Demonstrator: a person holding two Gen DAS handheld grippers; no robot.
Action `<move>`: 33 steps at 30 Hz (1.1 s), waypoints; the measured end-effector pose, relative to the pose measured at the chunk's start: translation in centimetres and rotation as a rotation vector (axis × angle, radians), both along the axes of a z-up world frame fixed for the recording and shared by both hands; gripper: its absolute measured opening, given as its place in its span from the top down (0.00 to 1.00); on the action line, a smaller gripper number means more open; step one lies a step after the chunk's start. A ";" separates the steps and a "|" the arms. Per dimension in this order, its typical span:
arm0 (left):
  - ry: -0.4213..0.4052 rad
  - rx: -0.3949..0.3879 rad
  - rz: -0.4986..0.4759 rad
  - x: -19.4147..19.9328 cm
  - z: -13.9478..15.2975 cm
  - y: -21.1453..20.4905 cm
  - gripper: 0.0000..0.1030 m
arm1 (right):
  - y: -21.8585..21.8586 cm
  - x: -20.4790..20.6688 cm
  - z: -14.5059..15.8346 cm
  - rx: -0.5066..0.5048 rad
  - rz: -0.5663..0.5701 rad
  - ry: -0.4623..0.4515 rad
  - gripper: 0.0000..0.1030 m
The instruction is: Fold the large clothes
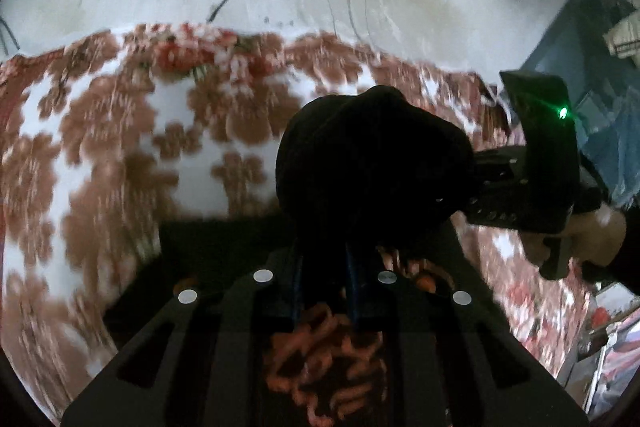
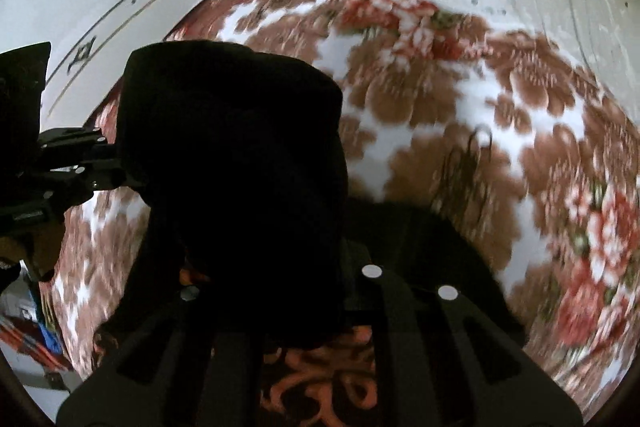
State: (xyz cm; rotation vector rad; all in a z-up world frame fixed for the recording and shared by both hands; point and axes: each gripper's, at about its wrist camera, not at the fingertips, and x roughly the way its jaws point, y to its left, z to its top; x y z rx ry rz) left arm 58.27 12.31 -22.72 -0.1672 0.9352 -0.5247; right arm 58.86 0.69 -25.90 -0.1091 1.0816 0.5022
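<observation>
black garment (image 1: 372, 155) bunched and lifted above the floral blanket (image 1: 120, 147) on the bed, held between both tools. in the left wrist view the cloth rises straight ahead of the left gripper (image 1: 344, 275), its bulk covering the fingertips; blue-edged fingers sit close together with fabric between them, so the jaws look clenched on the garment. the right gripper (image 1: 532, 179) comes in from that view's right side, roughly level, its nose buried in the same bundle. in the right wrist view the garment (image 2: 236, 155) fills the left-centre and hides the right tool's own tips (image 2: 280, 291); jaws not visible there, likely pinched on cloth, but cannot tell for sure. the left gripper (image 2: 60, 163) enters from the left edge, touching the bundle.

key relation: the two tools face each other across the bundle, close together, so the garment's span between them is short and most of it hangs or heaps below. both about equally near. judgement: next move needs the hands drawn apart or lowered toward the blanket to lay the fold. orange-patterned dark fabric (image 1: 328, 359) lies under the left tool. heavy motion blur on the blanket.
</observation>
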 end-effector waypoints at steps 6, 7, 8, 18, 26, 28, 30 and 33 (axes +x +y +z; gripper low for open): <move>0.115 -0.099 0.070 -7.8 -5.9 -1.2 0.85 | 0.8 -8.9 -4.8 0.007 -0.027 0.077 0.89; 0.125 -0.092 0.075 -8.9 -6.9 -1.6 0.85 | 0.7 -10.3 -5.9 0.002 -0.033 0.087 0.89; 0.134 -0.068 0.075 -10.2 -8.0 -2.3 0.85 | 0.7 -11.3 -6.8 -0.004 -0.035 0.091 0.89; 0.167 0.039 0.079 -16.9 -12.9 -4.6 0.61 | 1.4 -19.1 -12.1 -0.102 -0.021 0.014 0.84; 0.167 0.104 -0.014 -19.9 -12.8 -4.7 0.15 | 0.9 -22.7 -11.8 -0.059 0.003 0.026 0.49; 0.172 0.110 -0.018 -20.9 -12.7 -4.5 0.14 | 1.1 -24.1 -11.2 -0.073 0.025 -0.010 0.19; 0.181 0.109 -0.012 -21.4 -12.9 -4.1 0.14 | 0.8 -25.5 -10.9 -0.075 0.028 -0.054 0.09; 0.206 0.123 0.011 -21.8 -13.0 -3.3 0.14 | -0.3 -25.8 -11.5 -0.061 0.013 -0.004 0.09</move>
